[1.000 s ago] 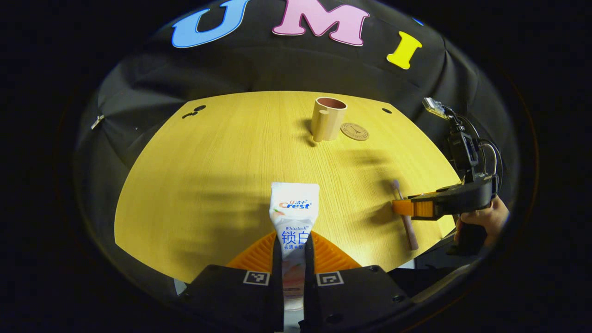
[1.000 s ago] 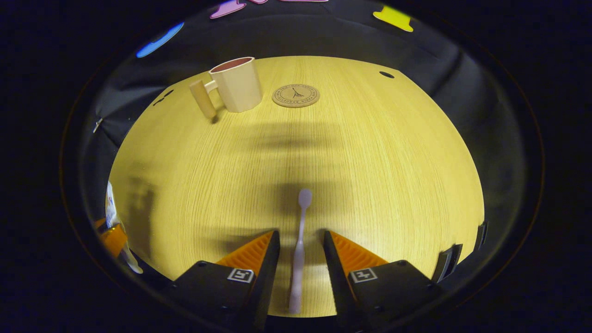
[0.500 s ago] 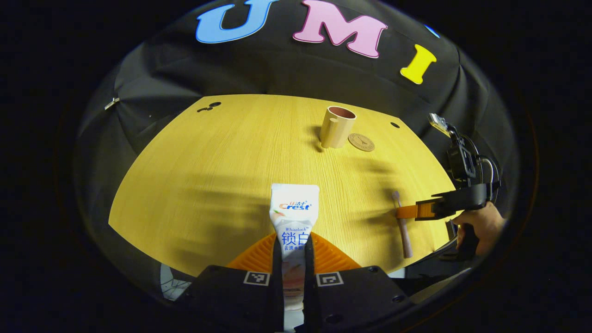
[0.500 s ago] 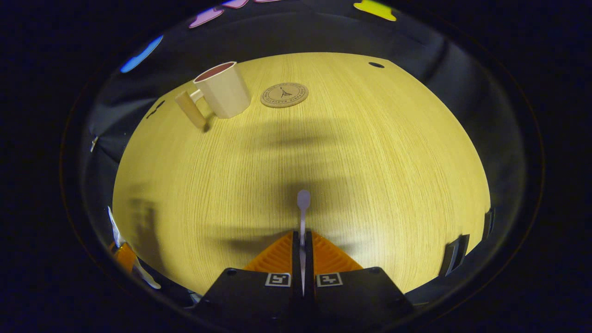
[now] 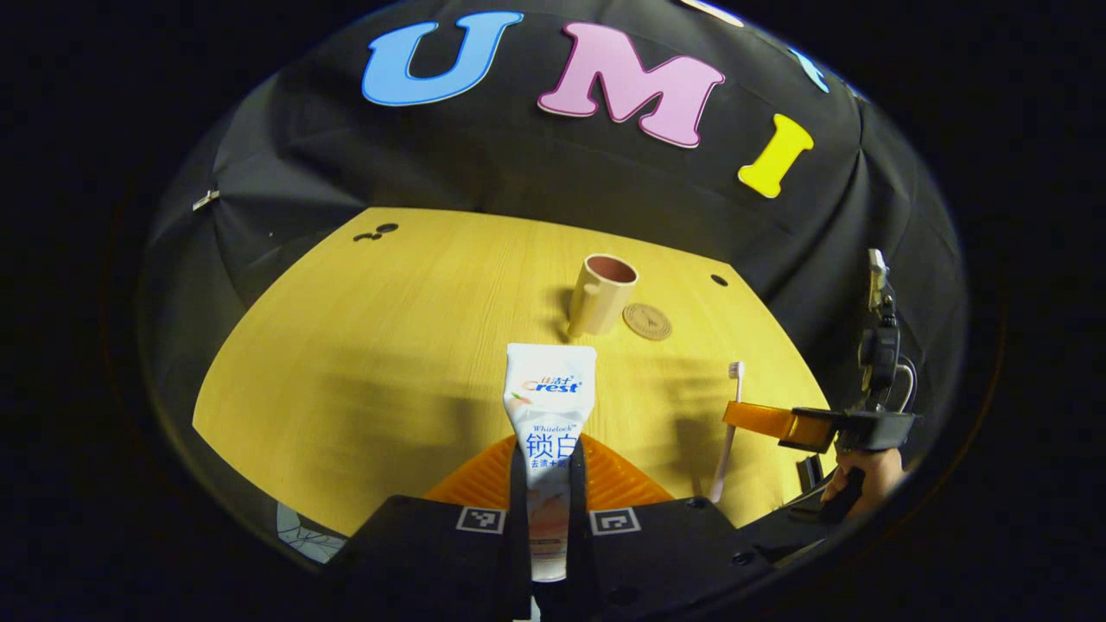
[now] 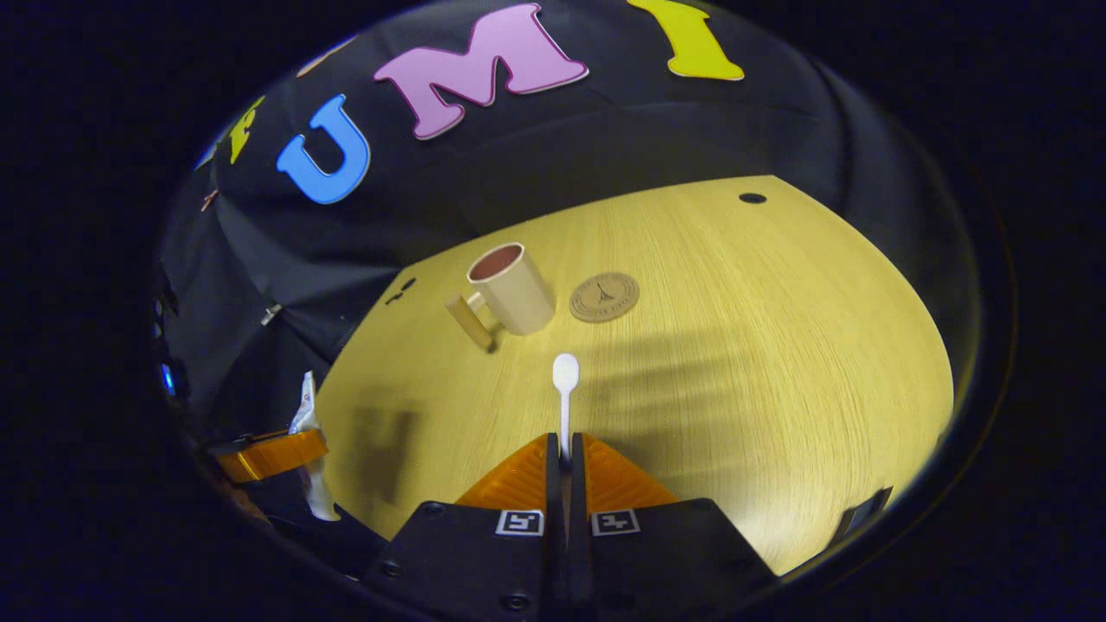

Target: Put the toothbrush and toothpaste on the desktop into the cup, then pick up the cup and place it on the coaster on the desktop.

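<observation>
In the left gripper view, the left tongs (image 5: 548,471) at the bottom centre are clamped on the toothpaste (image 5: 549,406), which sticks up over the yellow wooden surface (image 5: 363,363). The cup (image 5: 600,295) stands upright just above the centre, with the coaster (image 5: 647,320) just beside it to the right. At the right edge, a hand (image 5: 864,479) holds the right tongs (image 5: 741,415), clamped on the toothbrush (image 5: 728,428). In the right gripper view, the right tongs (image 6: 565,449) grip the toothbrush (image 6: 565,393), whose head points towards the cup (image 6: 511,288) and coaster (image 6: 605,297).
</observation>
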Demonstrator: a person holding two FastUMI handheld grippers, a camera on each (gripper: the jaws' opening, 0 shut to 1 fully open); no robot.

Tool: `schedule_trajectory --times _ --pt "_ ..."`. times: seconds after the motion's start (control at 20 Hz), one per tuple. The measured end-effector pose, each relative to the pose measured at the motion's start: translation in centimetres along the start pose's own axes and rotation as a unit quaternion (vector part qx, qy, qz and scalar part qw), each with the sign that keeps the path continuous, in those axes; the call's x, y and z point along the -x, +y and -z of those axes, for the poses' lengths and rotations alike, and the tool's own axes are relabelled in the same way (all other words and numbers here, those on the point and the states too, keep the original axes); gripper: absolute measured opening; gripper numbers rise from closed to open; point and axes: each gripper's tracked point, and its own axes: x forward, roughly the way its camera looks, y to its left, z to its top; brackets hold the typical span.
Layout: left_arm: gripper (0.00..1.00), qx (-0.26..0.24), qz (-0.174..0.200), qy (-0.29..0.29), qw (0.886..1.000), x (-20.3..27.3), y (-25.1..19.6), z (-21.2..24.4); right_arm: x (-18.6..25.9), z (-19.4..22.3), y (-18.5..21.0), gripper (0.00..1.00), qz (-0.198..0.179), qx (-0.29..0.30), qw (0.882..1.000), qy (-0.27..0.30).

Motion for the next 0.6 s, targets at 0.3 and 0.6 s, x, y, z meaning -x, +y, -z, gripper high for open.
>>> schedule_trajectory --times 0.3,0.6 --pt "0.21 -0.006 0.030 -0.088 0.996 -1.8 -3.9 -9.3 2.1 -6.2 1.9 0.05 -0.067 0.021 0.995 -0.070" --pt "0.21 0.003 0.084 -0.189 0.978 -5.2 -7.6 -19.0 3.2 -9.7 2.0 0.05 -0.098 0.016 0.991 -0.093"
